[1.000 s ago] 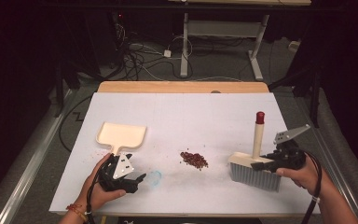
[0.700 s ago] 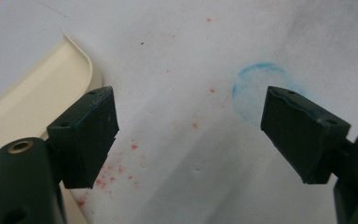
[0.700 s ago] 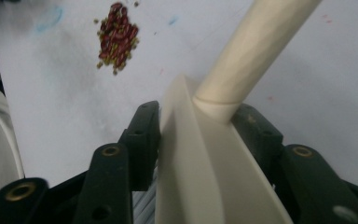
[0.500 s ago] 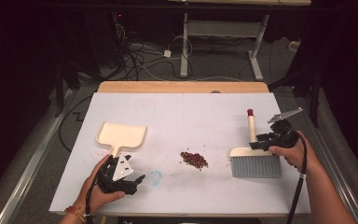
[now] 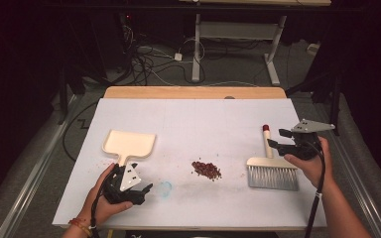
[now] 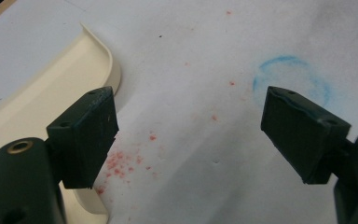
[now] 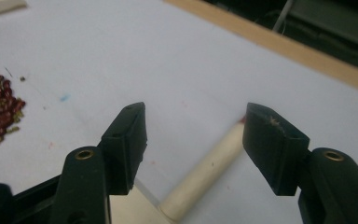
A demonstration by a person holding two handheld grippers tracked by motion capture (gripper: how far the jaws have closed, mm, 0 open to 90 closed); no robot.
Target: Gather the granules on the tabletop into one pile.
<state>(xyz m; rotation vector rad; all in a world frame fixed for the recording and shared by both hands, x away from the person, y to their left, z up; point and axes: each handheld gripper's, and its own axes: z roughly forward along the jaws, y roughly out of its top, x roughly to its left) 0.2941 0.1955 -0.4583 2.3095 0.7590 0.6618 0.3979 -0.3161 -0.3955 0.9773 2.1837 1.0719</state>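
While I hold both hands low over the white-covered table (image 5: 193, 119), my right gripper (image 5: 274, 144) has its jaws spread wide and closed on nothing; the pale cream handle of the one small hand brush with grey bristles and a red tip (image 5: 268, 148) lies on the sheet below the gap, running away ahead of the jaws, and I cannot tell whether either jaw touches it. My left gripper (image 6: 189, 135) is equally wide open and empty, with the single cream plastic dustpan (image 5: 128, 144) just beside its left jaw and a faint blue ring mark (image 6: 291, 79) ahead of its right jaw. One small heap of dark red beans (image 5: 207, 169) sits between the two grippers, apart from both.
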